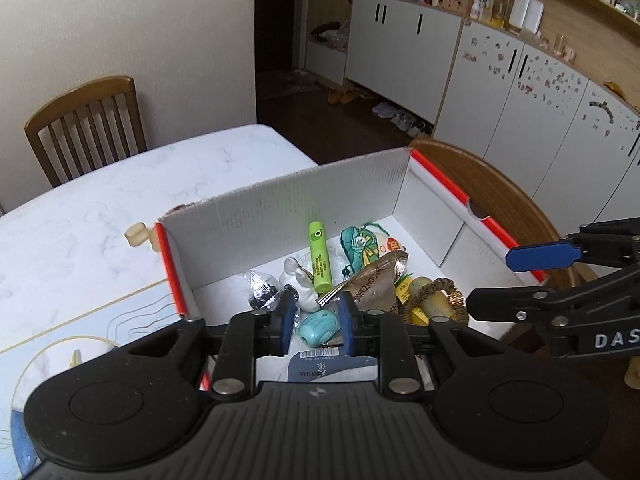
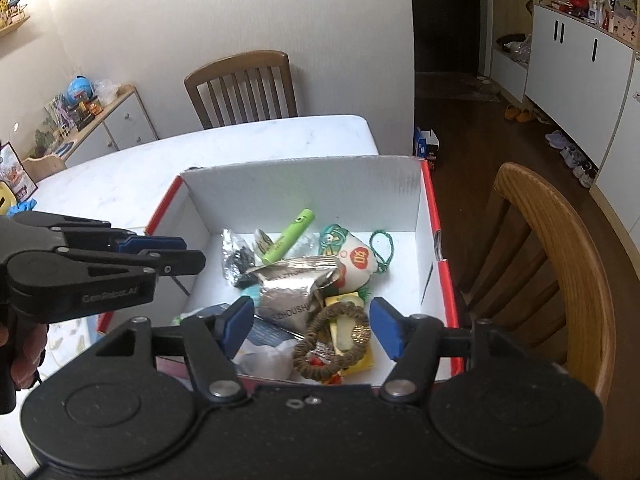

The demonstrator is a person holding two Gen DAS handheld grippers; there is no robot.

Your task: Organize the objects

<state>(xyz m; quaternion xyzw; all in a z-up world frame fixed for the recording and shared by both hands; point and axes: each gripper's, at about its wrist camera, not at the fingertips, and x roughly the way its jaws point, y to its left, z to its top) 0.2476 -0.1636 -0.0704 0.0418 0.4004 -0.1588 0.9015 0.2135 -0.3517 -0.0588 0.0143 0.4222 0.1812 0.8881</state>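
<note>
Left tool [image 1: 316, 322]: held over the near edge of the box; its blue pads are set a little apart, and a turquoise object [image 1: 318, 328] is seen between them. Whether the pads touch it cannot be told.
Right tool [image 2: 312, 330]: held with its blue pads wide apart above the near right part of the box, nothing gripped; a brown braided hair tie [image 2: 332, 344] is seen below the gap.
Box [image 1: 280, 204]: a white cardboard box with red edges, open at the top, placed on the white marbled surface [image 1: 100, 208] near its right end.
Contents: a green tube [image 1: 320, 262] is leaned toward the far wall; a small printed cloth pouch [image 2: 356, 258] with a green cord lies to its right; a silver foil packet [image 2: 292, 288] lies in the middle; a clear bag with dark contents [image 1: 262, 290] lies to the left; a white figurine [image 1: 298, 280] is beside the tube; a yellow item [image 2: 352, 300] is partly covered by the hair tie.
Outside the box: a small cream-coloured object [image 1: 138, 235] is seen on the surface just beside the box's far left corner.
Surroundings: a wooden chair [image 2: 242, 84] stands at the far side of the surface, and another wooden chair [image 2: 556, 264] stands just right of the box.
</note>
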